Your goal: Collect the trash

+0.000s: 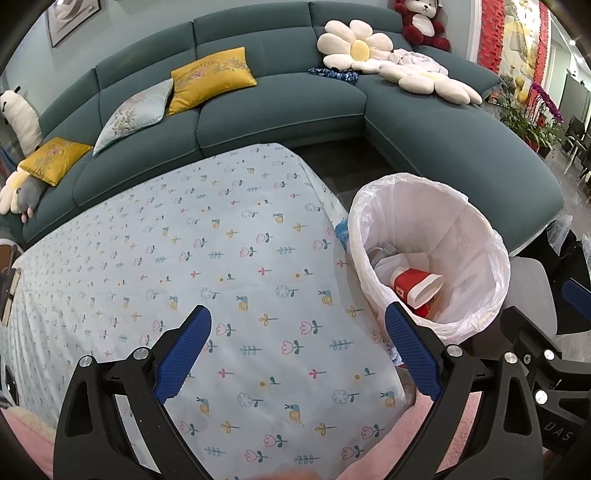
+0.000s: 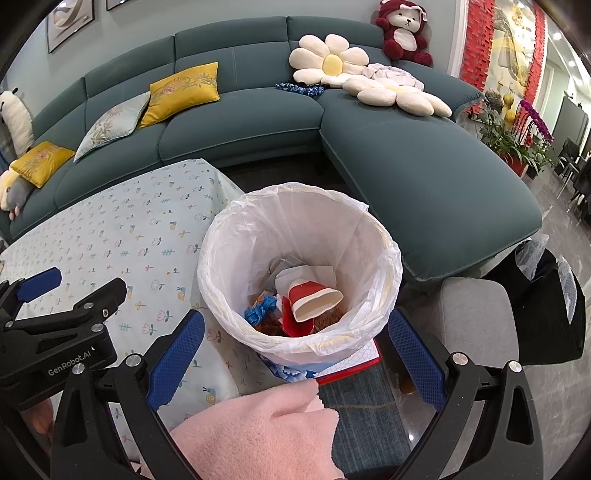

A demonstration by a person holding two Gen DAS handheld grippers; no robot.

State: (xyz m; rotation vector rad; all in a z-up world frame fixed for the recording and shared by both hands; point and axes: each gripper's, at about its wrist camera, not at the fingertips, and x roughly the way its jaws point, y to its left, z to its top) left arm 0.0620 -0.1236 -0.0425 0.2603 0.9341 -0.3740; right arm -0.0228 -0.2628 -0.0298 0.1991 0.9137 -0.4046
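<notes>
Two grippers — left [image 1: 297,328], right [image 2: 295,332] — jaws wide, empty; one red cup [image 2: 314,300] in bin [image 2: 229,236].

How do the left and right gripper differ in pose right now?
Left gripper hangs over the floral tablecloth, with the bin off to its right. Right gripper brackets the bin's near rim, looking straight down at the red paper cup inside. Both are open and empty.

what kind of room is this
Most likely a home living room: a large teal sectional sofa with cushions and a plush bear, a low table under a floral cloth, and a lined trash bin beside it holding a red paper cup.
</notes>
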